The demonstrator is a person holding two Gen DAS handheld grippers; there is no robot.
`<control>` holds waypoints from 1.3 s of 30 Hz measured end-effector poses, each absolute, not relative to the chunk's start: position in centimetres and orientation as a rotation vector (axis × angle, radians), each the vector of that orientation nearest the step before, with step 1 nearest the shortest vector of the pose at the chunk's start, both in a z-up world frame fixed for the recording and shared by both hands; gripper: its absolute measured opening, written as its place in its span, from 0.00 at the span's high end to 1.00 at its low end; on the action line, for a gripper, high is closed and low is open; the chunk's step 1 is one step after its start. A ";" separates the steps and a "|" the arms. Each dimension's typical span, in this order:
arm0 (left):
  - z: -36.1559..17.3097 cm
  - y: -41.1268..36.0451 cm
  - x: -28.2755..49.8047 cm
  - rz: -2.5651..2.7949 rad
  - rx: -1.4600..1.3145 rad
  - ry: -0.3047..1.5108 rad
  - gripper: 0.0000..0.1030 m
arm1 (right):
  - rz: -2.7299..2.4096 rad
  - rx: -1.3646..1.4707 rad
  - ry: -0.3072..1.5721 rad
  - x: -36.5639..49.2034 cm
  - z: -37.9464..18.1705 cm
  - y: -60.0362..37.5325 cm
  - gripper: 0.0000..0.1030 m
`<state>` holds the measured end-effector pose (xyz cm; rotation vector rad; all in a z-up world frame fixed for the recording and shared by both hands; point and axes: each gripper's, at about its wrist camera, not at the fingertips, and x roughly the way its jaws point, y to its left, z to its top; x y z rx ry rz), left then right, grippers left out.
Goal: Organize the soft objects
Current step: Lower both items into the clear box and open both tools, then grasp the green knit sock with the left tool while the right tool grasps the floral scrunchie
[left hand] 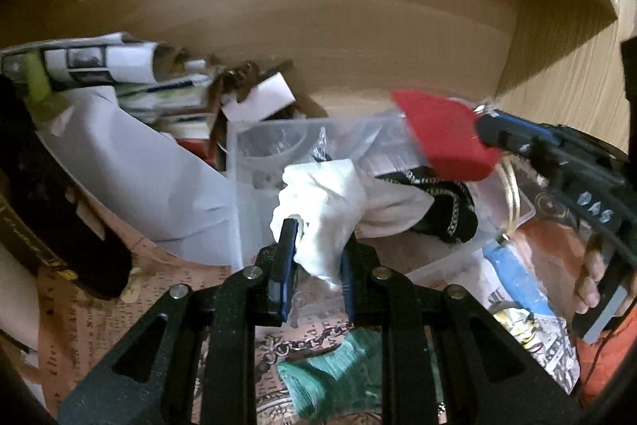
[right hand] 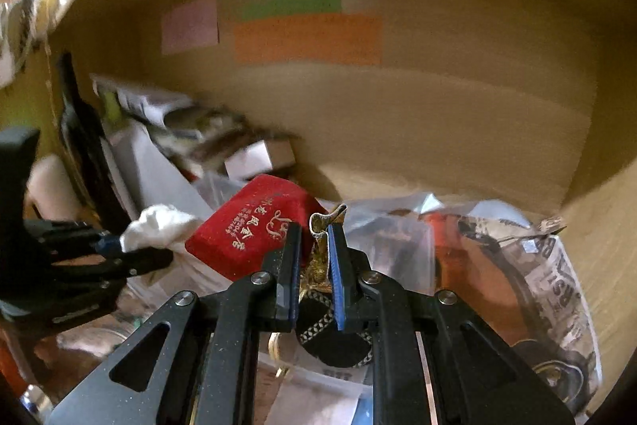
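- Left wrist view: a big cardboard box (left hand: 358,38) stands behind a clear plastic bin (left hand: 254,162).
- Left tool (left hand: 314,249) pinches a white cloth (left hand: 322,202) over the bin.
- Right tool (right hand: 314,257) is closed on a red pouch (right hand: 247,230) by its gold cord, above the bin.

You worked inside a brown cardboard box (left hand: 358,38); on its newspaper-lined floor (left hand: 99,317), a clear plastic tray (left hand: 254,194) sat beside a green bundle (left hand: 338,381).
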<state>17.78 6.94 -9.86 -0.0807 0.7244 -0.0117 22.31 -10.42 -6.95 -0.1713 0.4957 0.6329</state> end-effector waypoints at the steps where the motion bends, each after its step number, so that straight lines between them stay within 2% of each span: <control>1: -10.1 6.8 18.0 -0.018 -0.078 0.734 0.81 | 0.633 -0.186 0.520 22.7 -7.6 -10.0 0.88; 5: -10.4 6.5 18.4 -0.022 -0.069 0.743 0.81 | 0.633 -0.230 0.593 23.7 -9.3 -9.3 0.88; 8: -10.7 6.5 18.5 -0.032 -0.074 0.759 0.76 | 0.632 -0.258 0.636 24.1 -10.2 -9.1 0.85; 12: -10.8 6.2 18.5 -0.026 -0.071 0.763 0.63 | 0.619 -0.277 0.663 24.2 -10.7 -9.3 0.81; 14: -10.7 6.0 18.1 -0.025 -0.072 0.757 0.57 | 0.617 -0.279 0.676 24.1 -10.7 -9.5 0.75; 16: -10.4 6.0 17.6 -0.024 -0.073 0.748 0.51 | 0.618 -0.274 0.672 23.9 -10.5 -9.6 0.59; 18: -9.9 5.8 17.0 -0.020 -0.068 0.730 0.49 | 0.612 -0.273 0.644 23.4 -10.1 -9.8 0.51; 21: -9.0 5.6 16.0 -0.011 -0.058 0.698 0.45 | 0.617 -0.261 0.612 22.6 -9.1 -10.2 0.49; 23: -8.3 5.4 15.3 -0.005 -0.052 0.674 0.41 | 0.623 -0.243 0.586 21.9 -8.2 -10.7 0.43; 25: -7.6 5.2 14.4 -0.003 -0.046 0.643 0.33 | 0.626 -0.224 0.553 21.1 -7.3 -11.2 0.33; 30: -6.3 5.3 12.2 -0.005 -0.051 0.598 0.21 | 0.635 -0.198 0.486 18.7 -5.5 -12.3 0.23; 33: -6.3 5.5 11.0 -0.010 -0.053 0.595 0.15 | 0.647 -0.196 0.458 17.1 -5.1 -13.0 0.21; 39: -7.7 5.5 9.2 -0.020 -0.049 0.644 0.14 | 0.666 -0.205 0.471 14.6 -6.4 -14.4 0.20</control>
